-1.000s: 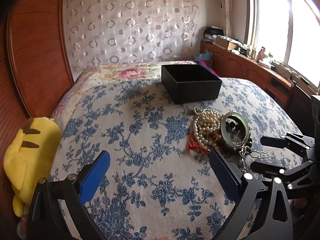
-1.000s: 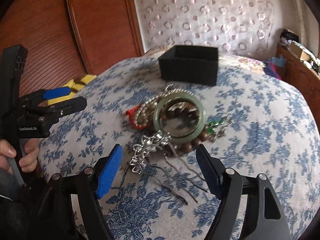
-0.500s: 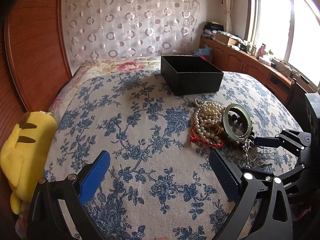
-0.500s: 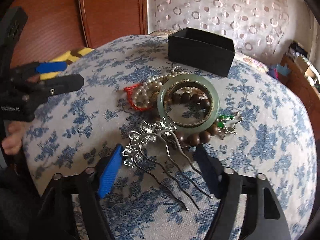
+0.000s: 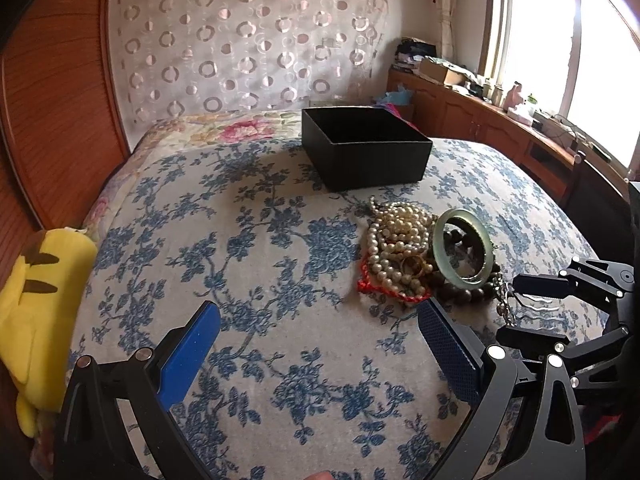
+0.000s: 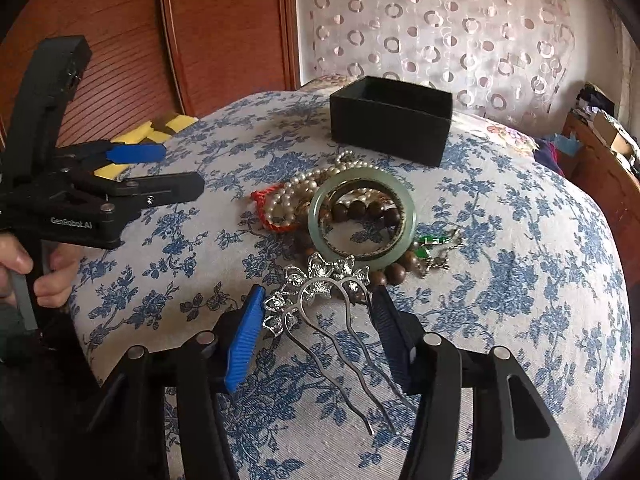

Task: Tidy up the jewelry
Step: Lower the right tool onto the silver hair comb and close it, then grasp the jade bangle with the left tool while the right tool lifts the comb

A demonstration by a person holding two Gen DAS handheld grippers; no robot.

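Straddling the silver hair comb (image 6: 320, 300) at the near edge of the jewelry pile on the bed (image 6: 520, 280), the right gripper (image 6: 316, 336) has wide jaws; the left gripper (image 5: 320, 340), jaws also wide, hovers empty. The comb looks light, stiff and slippery, so the ornate head seems the best hold.

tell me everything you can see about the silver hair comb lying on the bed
The silver hair comb looks like shiny metal. Its head is a cluster of openwork flowers, and several long wavy prongs run toward the camera. It lies flat on the blue-flowered bedspread at the near edge of the jewelry pile, its head against the brown wooden beads and beside the green bangle. The open right gripper straddles its head, not yet clamped.
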